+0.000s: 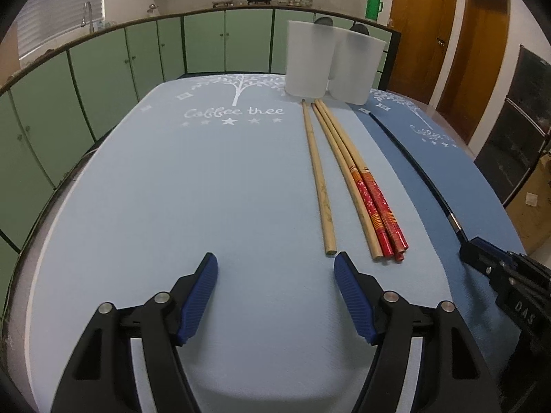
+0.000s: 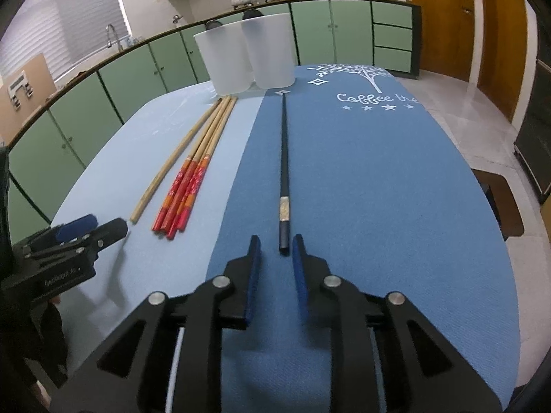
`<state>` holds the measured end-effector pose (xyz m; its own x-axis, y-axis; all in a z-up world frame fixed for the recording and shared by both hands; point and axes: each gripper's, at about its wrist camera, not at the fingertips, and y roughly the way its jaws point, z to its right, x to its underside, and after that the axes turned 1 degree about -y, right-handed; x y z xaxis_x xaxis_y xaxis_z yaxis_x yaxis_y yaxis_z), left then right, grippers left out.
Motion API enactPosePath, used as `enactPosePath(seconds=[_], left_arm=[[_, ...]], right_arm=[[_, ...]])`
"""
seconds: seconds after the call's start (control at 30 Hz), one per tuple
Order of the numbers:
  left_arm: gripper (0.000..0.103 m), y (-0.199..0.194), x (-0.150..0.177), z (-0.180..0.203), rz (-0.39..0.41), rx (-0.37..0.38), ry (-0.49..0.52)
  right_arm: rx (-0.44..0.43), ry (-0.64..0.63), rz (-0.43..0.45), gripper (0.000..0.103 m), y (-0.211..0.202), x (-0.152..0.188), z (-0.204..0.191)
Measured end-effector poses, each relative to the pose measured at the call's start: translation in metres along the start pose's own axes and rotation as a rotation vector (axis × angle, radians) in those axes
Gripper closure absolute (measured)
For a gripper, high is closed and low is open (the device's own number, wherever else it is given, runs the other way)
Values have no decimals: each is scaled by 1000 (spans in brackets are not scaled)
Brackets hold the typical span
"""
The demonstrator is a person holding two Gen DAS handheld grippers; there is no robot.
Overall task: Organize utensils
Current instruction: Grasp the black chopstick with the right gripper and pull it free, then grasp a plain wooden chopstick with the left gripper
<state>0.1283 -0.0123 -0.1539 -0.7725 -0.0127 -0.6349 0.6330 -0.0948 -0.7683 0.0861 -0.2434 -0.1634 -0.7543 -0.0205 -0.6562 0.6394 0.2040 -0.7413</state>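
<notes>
Ribbed blue pads line the wide-open left hand-held gripper [image 1: 276,268]; right hand-held gripper [image 2: 274,248] narrowly brackets a slim black chopstick [image 2: 284,158], untouched.

Left gripper [image 1: 276,268]: black arms, ribbed blue pads [image 1: 199,296], silver pivot screws
Right gripper [image 2: 274,247]: same build — black, blue pads [image 2: 299,275]; white lettering on housing

light blue mat [image 1: 172,179]: you've got "Coffee tree" in white script under the tree print, near the mat's far edge
dark blue mat [image 2: 361,179]: same logo, you only see "Coffee tre", cut off at its right edge
right gripper [image 1: 523,309]: "DAS" on its body
left gripper [image 2: 65,275]: tiny print, can't read it
</notes>
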Motion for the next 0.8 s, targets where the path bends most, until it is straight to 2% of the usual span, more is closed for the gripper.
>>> enactPosePath(seconds=[0.4,0.47,0.53,0.57,0.8], left_arm=[[33,6,-7,9,-10,22,9],[33,7,-6,11,-10,21,14],[33,7,-6,11,-7,22,13],[33,7,-6,10,-7,23,11],[34,14,-12,15,-18,2,17]], right_arm=[[18,-4,8,82,6,-3,1],[30,-4,9,86,7,-3,1],[44,-5,8,96,8,-4,1],[47,-6,7,97,8,-4,1],[29,9,10,97,9,-4,5]])
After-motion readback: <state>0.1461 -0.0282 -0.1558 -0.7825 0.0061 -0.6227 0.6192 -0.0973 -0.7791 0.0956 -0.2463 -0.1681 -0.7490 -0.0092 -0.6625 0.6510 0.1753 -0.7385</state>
